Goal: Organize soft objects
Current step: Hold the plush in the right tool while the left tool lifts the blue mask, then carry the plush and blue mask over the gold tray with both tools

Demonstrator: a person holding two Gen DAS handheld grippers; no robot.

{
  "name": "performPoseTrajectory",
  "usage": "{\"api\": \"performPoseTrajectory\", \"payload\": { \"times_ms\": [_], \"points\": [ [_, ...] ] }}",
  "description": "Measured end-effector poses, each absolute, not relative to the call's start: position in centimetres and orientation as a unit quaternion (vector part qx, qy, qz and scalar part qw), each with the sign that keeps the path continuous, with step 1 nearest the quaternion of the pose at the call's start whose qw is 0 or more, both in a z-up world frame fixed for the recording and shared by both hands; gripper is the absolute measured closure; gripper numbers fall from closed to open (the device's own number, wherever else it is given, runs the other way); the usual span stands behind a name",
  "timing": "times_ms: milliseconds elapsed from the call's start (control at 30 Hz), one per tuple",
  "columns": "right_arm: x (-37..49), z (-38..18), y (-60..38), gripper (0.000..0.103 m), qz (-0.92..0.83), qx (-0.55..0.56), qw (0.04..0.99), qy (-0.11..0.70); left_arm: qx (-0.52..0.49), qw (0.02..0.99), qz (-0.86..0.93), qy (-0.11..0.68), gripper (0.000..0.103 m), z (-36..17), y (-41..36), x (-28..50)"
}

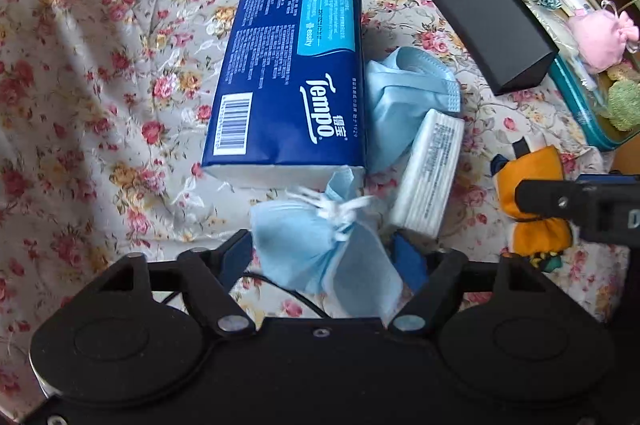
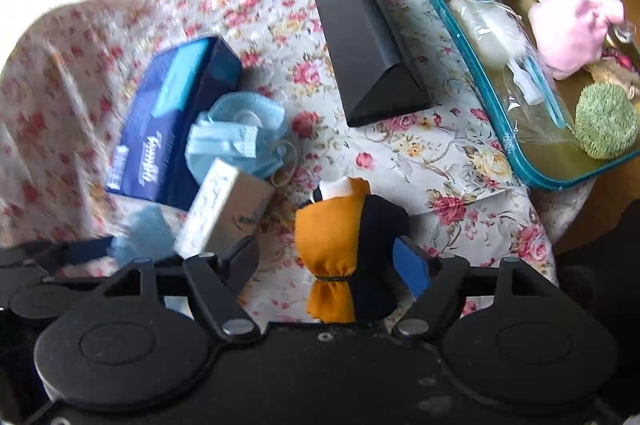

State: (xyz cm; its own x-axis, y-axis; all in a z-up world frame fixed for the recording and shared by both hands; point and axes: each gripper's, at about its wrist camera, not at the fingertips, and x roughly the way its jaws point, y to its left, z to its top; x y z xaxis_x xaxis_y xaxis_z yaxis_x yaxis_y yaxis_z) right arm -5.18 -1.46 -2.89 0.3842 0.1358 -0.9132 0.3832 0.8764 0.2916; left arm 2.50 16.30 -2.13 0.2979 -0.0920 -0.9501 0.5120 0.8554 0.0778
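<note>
- Two tongs, each loaded: left gripper (image 1: pixel 326 259) pinches a mask (image 1: pixel 320 249); right gripper (image 2: pixel 332 265) grips an orange pouch (image 2: pixel 330 245).
- Tin (image 2: pixel 472 73) lies ahead-right of the right tongs, nearer them; its long axis runs away.

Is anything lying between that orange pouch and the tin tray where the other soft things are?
Nothing visible does. The orange pouch sits between the right tool's fingers, and only bare floral cloth separates it from the tin tray.

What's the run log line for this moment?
left tongs: around blue face mask | right tongs: around orange pouch | tin tray: partly filled
</note>
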Motion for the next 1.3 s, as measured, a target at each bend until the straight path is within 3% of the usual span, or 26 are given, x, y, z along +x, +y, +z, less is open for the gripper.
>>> {"api": "performPoseTrajectory", "payload": {
  "times_ms": [200, 267, 300, 500, 567, 667, 767, 1067, 1300],
  "points": [
    [-4.5, -4.4, -1.0, 0.03, -0.091, 0.217, 0.779, 0.581, 0.188, 0.78, -0.187, 0.567, 0.026, -3.9, 16.4, 2.6],
    [-4.4, -4.7, -1.0, 0.049, -0.089, 0.22, 0.774, 0.586, 0.183, 0.78, -0.182, 0.57, 0.024, -4.2, 16.7, 2.8],
    [-4.4, -4.9, -1.1, 0.066, -0.086, 0.224, 0.77, 0.591, 0.178, 0.782, -0.181, 0.569, 0.023, -4.3, 16.9, 2.9],
    [-5.1, -4.4, -1.5, 0.066, -0.078, 0.251, 0.774, 0.576, 0.156, 0.785, -0.187, 0.57, 0.023, -5.1, 17.4, 3.3],
    [-5.4, -4.1, -1.6, 0.066, -0.076, 0.257, 0.776, 0.571, 0.146, 0.784, -0.192, 0.572, 0.039, -5.3, 17.4, 3.4],
    [-5.8, -3.4, -1.8, 0.066, -0.079, 0.261, 0.781, 0.561, 0.142, 0.775, -0.197, 0.584, 0.052, -5.8, 17.4, 3.4],
    [-6.2, -2.8, -2.2, 0.066, -0.08, 0.273, 0.784, 0.551, 0.149, 0.774, -0.204, 0.58, 0.056, -5.3, 17.4, 3.0],
    [-8.3, 0.1, -6.0, 0.066, -0.105, 0.316, 0.8, 0.499, 0.202, 0.769, -0.238, 0.558, 0.056, 0.0, 16.1, 0.3],
    [-8.7, 2.6, -12.9, 0.066, -0.191, 0.343, 0.808, 0.44, 0.179, 0.78, -0.314, 0.512, 0.056, 6.0, 9.3, 1.0]
  ]
}}
